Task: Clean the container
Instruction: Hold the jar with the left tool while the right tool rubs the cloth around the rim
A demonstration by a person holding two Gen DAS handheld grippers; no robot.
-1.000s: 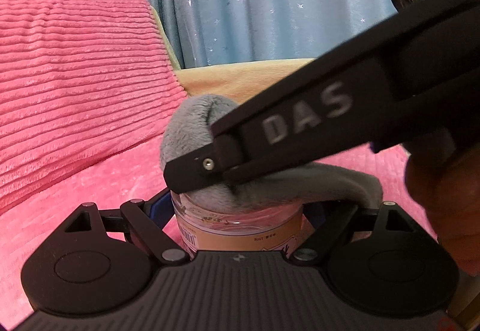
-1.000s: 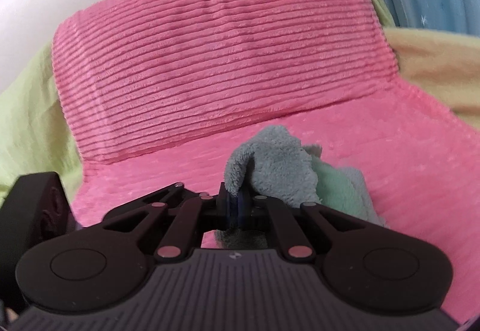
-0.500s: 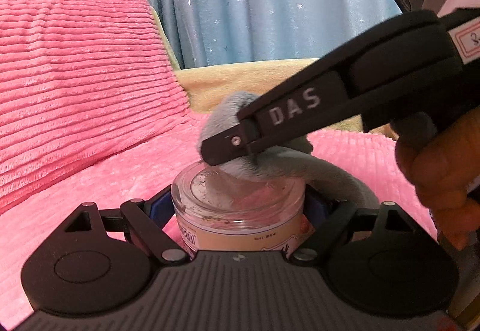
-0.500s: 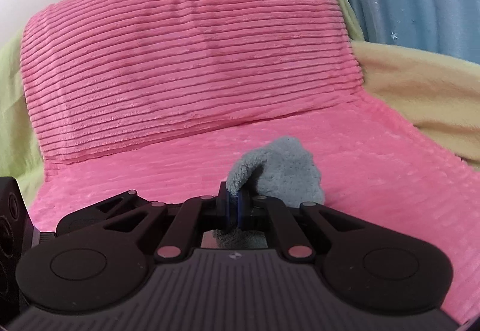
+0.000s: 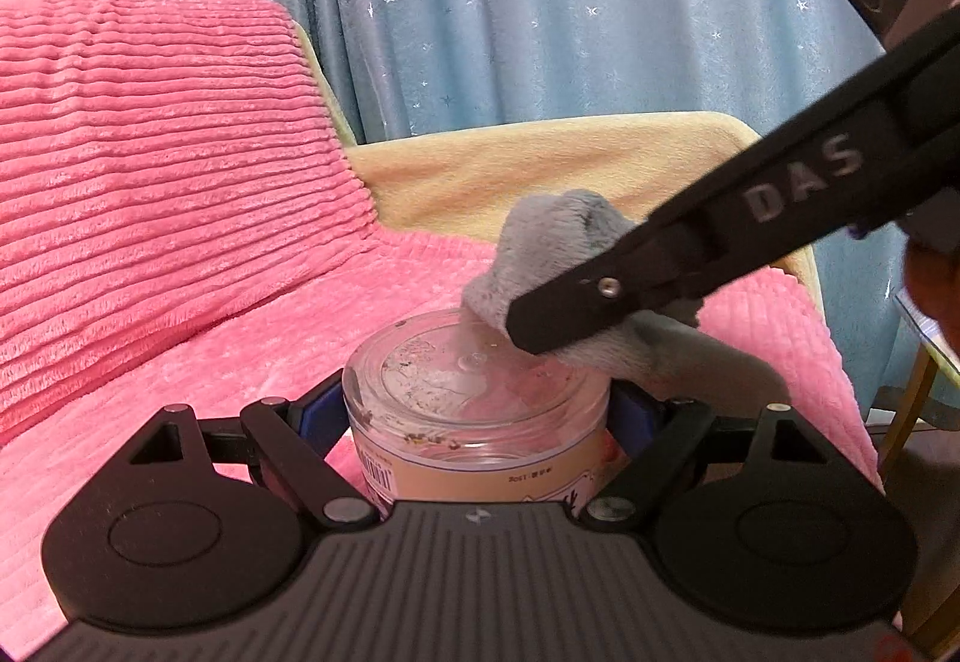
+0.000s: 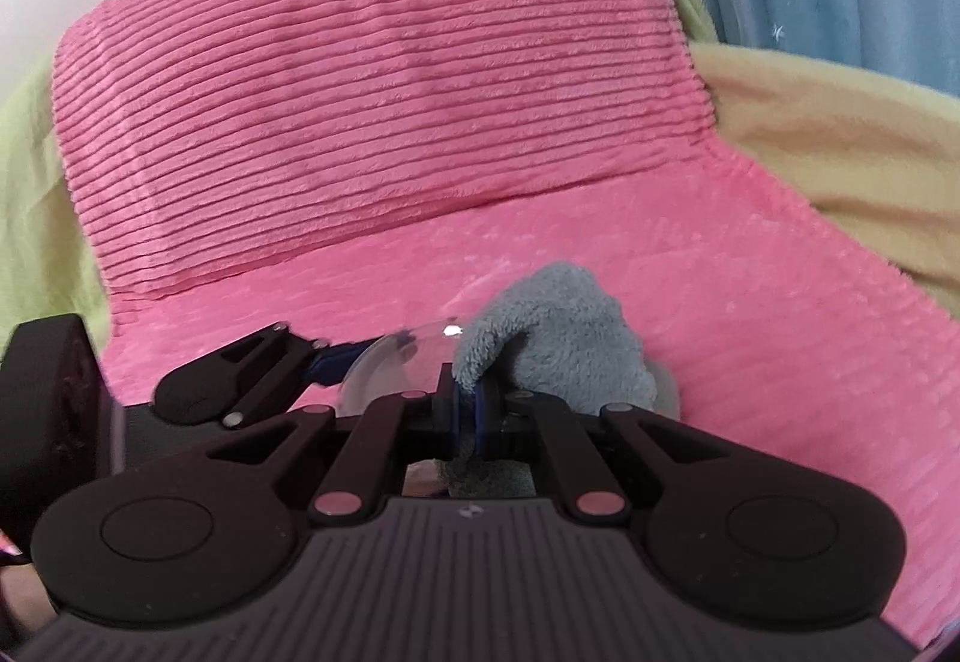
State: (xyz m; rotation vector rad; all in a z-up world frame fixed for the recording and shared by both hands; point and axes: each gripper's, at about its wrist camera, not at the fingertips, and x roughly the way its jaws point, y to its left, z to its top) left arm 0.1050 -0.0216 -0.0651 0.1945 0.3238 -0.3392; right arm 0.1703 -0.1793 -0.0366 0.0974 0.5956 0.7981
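L view only: label on round clear jar [image 5: 477, 410], clamped by L gripper [image 5: 478, 416]. R gripper [image 6: 470, 410] pinches fluffy grey cloth [image 6: 558, 344], touching jar top.

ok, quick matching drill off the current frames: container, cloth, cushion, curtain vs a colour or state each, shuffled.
Things:
1. container
2. cloth
3. cushion
4. curtain

States:
A. pink, ribbed
B. clear, gripped by the left gripper
C. blue with small stars
D. grey, pinched by the right gripper

Pairs: 1-B, 2-D, 3-A, 4-C
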